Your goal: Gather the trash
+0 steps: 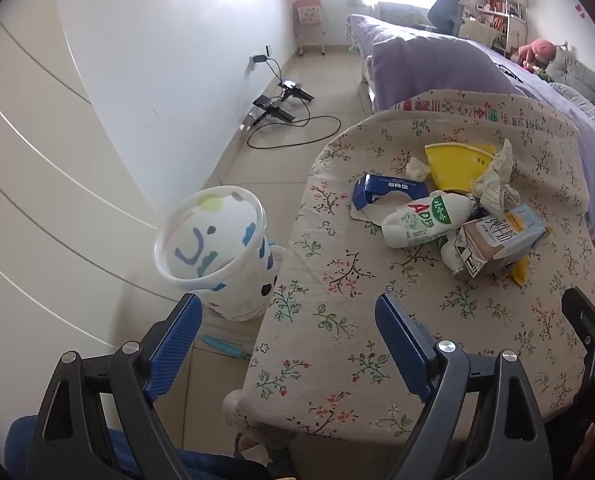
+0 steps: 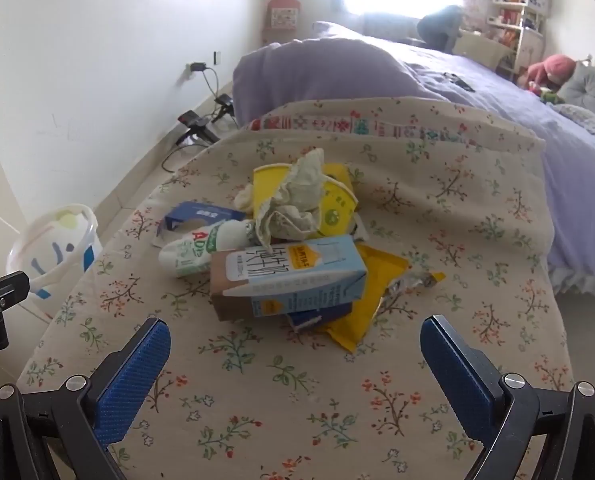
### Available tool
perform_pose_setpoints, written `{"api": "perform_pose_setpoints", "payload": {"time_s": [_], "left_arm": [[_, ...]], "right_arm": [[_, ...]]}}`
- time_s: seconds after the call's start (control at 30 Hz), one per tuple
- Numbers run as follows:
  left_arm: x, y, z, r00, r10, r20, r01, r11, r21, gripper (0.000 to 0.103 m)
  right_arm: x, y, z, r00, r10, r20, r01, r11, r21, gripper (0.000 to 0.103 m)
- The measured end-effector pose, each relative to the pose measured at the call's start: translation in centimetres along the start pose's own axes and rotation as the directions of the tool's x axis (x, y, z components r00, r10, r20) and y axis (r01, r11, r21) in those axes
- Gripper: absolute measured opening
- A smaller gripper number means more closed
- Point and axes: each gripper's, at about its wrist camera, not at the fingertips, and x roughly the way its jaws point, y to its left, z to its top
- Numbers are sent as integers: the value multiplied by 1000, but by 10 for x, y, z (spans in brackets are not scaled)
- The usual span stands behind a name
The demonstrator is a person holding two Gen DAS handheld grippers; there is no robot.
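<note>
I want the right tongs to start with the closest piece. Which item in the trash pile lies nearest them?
The light blue milk carton, lying on its side at the pile's front edge. The white AD bottle and dark blue box sit farther back left.

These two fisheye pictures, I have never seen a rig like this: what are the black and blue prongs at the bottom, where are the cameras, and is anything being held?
There is no robot: a person holds a hand-held two-finger gripper in each hand, each with a camera looking along its blue-padded fingers. One picture comes from the left gripper, the other from the right gripper. Both stand open and hold nothing. Ahead, on the floral tablecloth, lies a trash pile: a milk carton, a white drink bottle, a crumpled tissue, a yellow paper cup, a yellow wrapper and a blue box. A white patterned bin stands on the floor beside the table.
</note>
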Motion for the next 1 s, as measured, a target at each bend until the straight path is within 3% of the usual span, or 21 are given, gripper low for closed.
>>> {"api": "perform_pose_setpoints", "payload": {"time_s": [1.0], "left_arm": [[-1, -3, -1, 1000, -18, -3, 18, 1000, 15, 90]], "right_arm": [[4, 1, -2, 1000, 14, -8, -14, 1000, 14, 102]]}}
